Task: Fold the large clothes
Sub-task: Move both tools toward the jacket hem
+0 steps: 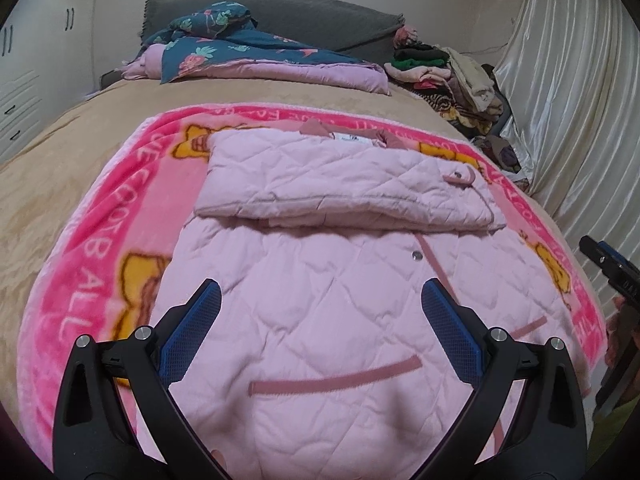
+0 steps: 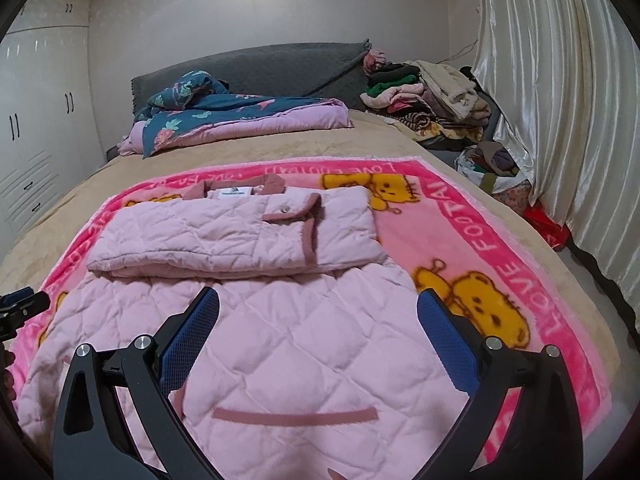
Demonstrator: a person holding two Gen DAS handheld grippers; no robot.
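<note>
The bed (image 2: 248,152) carries a pink bear blanket (image 2: 452,216). On the blanket lies the pink quilted jacket (image 2: 280,340), its sleeves folded across the collar end. Above the jacket's hem, the left tongs (image 1: 321,296) and right tongs (image 2: 319,304) hang spread, holding nothing.
</note>
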